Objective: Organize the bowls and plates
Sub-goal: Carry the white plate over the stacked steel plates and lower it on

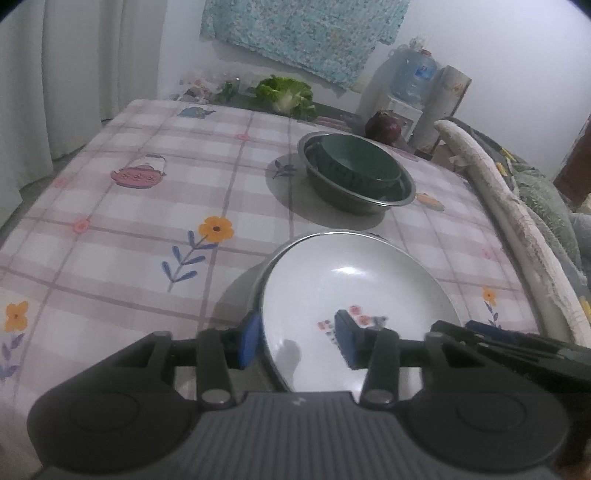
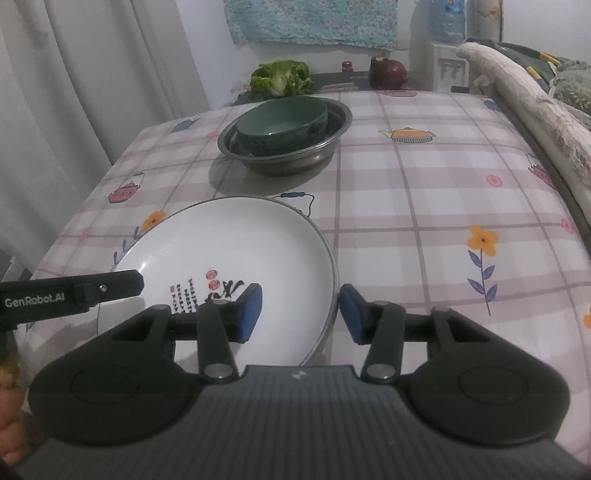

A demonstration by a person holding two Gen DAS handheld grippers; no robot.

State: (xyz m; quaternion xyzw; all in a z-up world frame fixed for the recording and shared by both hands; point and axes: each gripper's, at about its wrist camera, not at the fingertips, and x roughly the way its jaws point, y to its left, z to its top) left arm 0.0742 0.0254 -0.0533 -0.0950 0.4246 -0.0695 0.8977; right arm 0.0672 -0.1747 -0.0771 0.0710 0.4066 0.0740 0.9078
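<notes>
Two grippers straddle opposite edges of the same white plate [image 2: 236, 258], which lies flat on the checked tablecloth [image 2: 424, 206] at the near side of the table, stacked on what looks like a metal-rimmed plate whose edge shows just below it. Your left gripper [image 1: 299, 341] has its jaws parted across the plate's left rim: one blue pad sits outside the rim, the other over the plate's inside, near the small red and black painted motif. Neither pad visibly presses on the rim, so you have no hold there. Your right gripper [image 2: 301, 314] stands the same way across the right rim, with one pad over the white surface, the other outside over the cloth, and a gap on both sides of the edge; it too is parted and grips nothing. In the right wrist view the left gripper's dark finger, bearing white lettering, reaches in from the left over the plate's near-left part. Farther back, near the table's middle, a green bowl [image 2: 282, 125] sits nested inside a larger metal bowl [image 2: 288, 162], tilted slightly toward one side of it; both are well apart from the plate. At the far edge, beyond the cloth, lie a head of lettuce [image 2: 280, 77] and a red onion [image 2: 388, 74]. A water dispenser bottle [image 1: 413, 77] stands farther right against the wall, a patterned cloth [image 1: 303, 33] hangs above, and a curtain [image 2: 74, 74] fills the left.
</notes>
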